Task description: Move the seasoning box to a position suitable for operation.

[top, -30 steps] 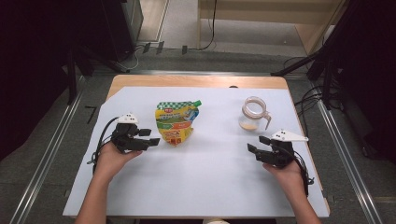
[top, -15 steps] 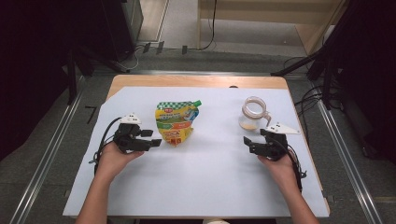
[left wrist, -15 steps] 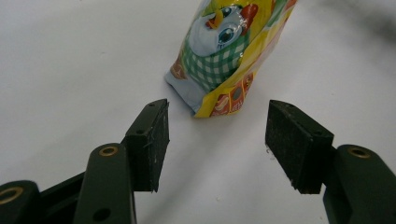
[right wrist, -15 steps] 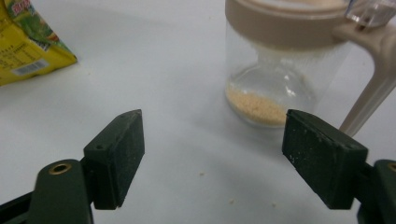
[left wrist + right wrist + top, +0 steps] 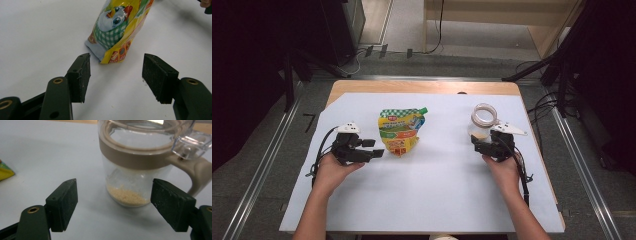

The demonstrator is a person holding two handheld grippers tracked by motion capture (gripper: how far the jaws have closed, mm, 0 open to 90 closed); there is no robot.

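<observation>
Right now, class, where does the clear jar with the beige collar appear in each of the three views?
High view: the jar stands right of centre, just beyond the right gripper.
Left gripper view: not in it.
Right gripper view: the jar stands upper centre, beyond the open fingers, untouched.
Shared landmark: the yellow pouch, a sliver at the left edge in the right gripper view.

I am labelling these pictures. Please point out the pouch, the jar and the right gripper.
pouch (image 5: 400, 131), high view, middle of its printed front.
jar (image 5: 130, 182), right gripper view, its clear wall.
right gripper (image 5: 482, 142), high view, between its fingertips.
</observation>
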